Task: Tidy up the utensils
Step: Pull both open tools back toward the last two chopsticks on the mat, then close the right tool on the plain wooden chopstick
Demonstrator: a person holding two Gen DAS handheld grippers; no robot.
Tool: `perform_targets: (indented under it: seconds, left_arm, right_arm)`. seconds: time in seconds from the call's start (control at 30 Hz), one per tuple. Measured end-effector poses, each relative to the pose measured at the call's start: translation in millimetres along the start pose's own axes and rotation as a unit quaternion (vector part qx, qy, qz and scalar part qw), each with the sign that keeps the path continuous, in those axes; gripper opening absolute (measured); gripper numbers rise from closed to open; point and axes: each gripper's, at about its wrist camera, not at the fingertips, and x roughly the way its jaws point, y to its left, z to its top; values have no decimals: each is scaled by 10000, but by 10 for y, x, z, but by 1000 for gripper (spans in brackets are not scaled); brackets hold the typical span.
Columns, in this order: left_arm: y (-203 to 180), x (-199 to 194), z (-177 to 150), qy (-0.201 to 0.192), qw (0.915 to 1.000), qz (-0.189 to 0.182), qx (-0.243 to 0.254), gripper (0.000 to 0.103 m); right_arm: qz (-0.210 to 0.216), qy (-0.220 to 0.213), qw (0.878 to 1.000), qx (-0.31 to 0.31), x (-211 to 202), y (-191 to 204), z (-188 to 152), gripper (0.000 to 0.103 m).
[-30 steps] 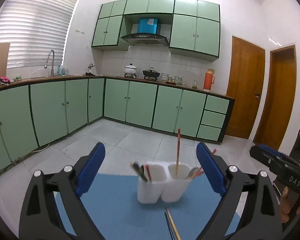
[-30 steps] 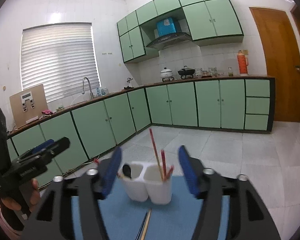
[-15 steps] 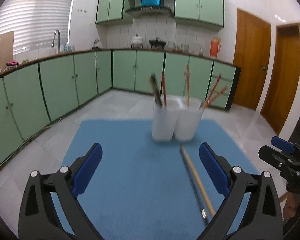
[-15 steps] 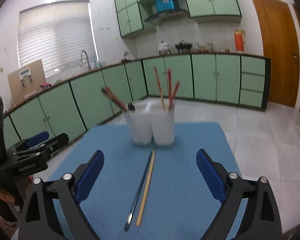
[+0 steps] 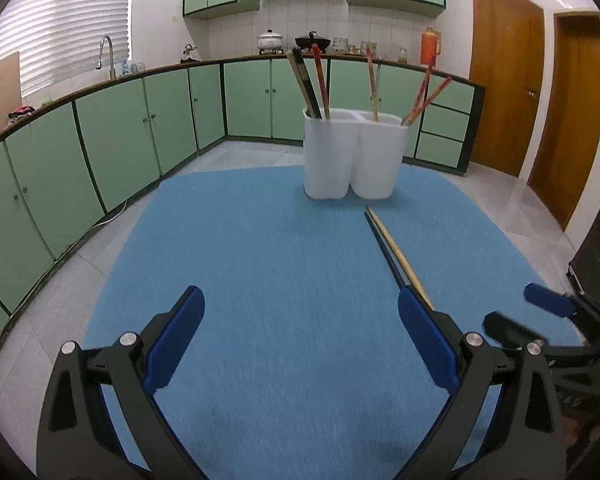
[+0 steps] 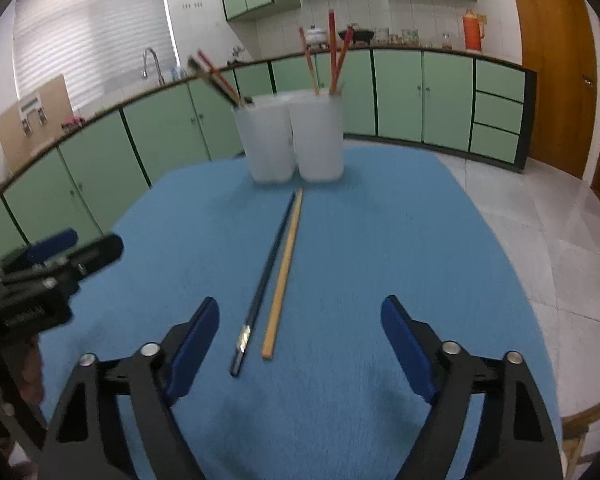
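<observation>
Holder: white two-cup holder (image 6: 294, 140) stood at the blue tabletop's (image 6: 400, 240) far end.
Chopsticks: dark chopstick (image 6: 266, 276) and tan chopstick (image 6: 285, 268) lay just before the holder.
Your left gripper (image 5: 300, 334): jaws wide apart, empty.
Your right gripper (image 6: 300, 338): jaws closing, empty.

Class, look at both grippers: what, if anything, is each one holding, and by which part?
Nothing is held. The left gripper stands open over the blue mat. The right gripper is closing with nothing gripped; both chopsticks lie loose on the mat.

left gripper (image 5: 300, 316): black angular plastic arms, blue pads, silver screws | right gripper (image 6: 300, 322): same black frame, blue pads, round silver screws
</observation>
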Motion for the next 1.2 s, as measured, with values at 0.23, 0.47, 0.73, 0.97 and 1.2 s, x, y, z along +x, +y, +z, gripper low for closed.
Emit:
perform_targets:
  seconds: [0.23, 0.47, 0.73, 0.97, 1.2]
  left_arm:
    - [-9, 59, -123, 180, 9998, -3, -16, 95]
    - [-33, 96, -177, 282, 9996, 3, -58, 95]
    - [-37, 104, -189, 320, 9994, -44, -123, 95]
    - [-38, 113, -187, 317, 9993, -87, -163, 95]
    - [-27, 126, -185, 322, 9992, -95, -229, 95]
  right_arm:
    - [-16, 321, 9995, -10, 164, 64, -168, 53]
    - [-27, 509, 9987, -77, 260, 129, -230, 36]
    - [-107, 598, 9981, -110, 308, 171, -240, 30]
    - [-269, 627, 9973, -254, 338, 264, -234, 26]
    - [-375, 635, 9968, -314, 354, 310, -240, 18]
